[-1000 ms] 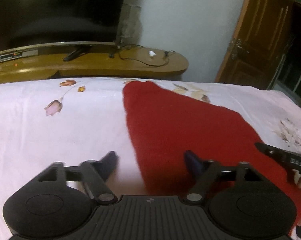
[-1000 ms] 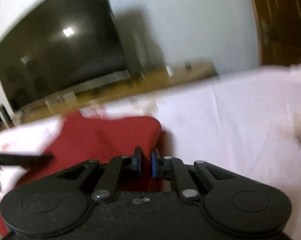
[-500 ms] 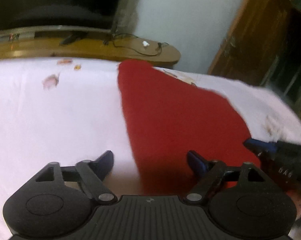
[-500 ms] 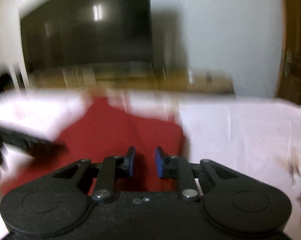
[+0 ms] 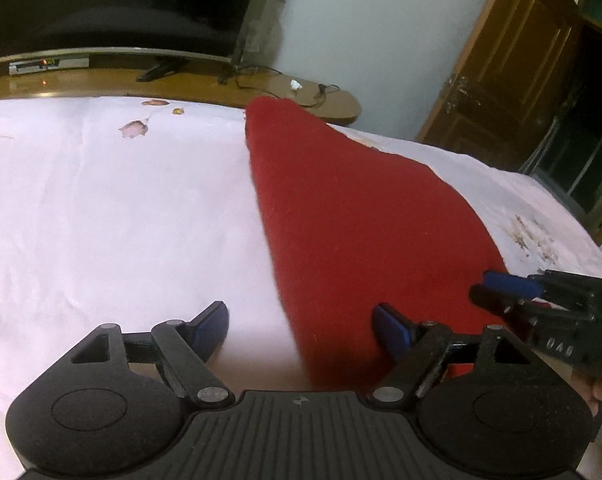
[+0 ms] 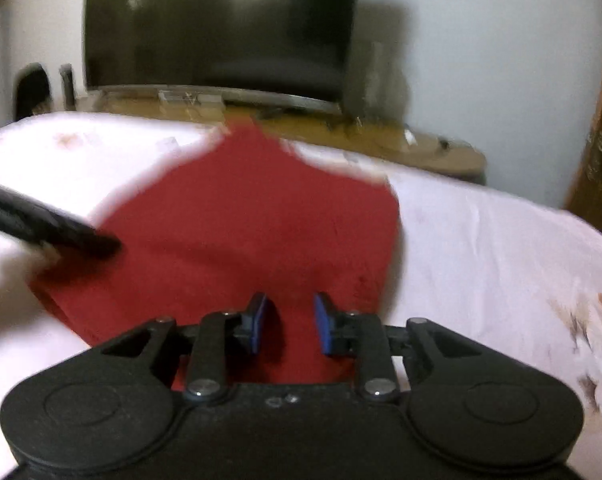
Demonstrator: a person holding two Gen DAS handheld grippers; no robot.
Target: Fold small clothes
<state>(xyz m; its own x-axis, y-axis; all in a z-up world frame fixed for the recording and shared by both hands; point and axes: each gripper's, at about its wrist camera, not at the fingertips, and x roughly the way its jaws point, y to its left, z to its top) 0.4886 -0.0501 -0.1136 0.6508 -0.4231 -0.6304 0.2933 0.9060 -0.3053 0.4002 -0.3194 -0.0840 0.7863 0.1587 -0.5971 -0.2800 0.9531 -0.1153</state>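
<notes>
Red cloth (image 5: 361, 216) flat on bedsheet (image 5: 101, 220). Left gripper (image 5: 301, 330) wide open, straddling its near-left edge, empty. Right gripper (image 6: 287, 326) part open over near-right edge, empty. Looks soft, light, fuzzy, will drape; pinch the 2 near corners.

Fuzzy red cloth (image 5: 365, 216), glossy wooden shelf (image 5: 101, 84)

Bed under a pale pink floral sheet (image 5: 101, 220), a red cloth (image 5: 353, 220) flat upon it.
</notes>
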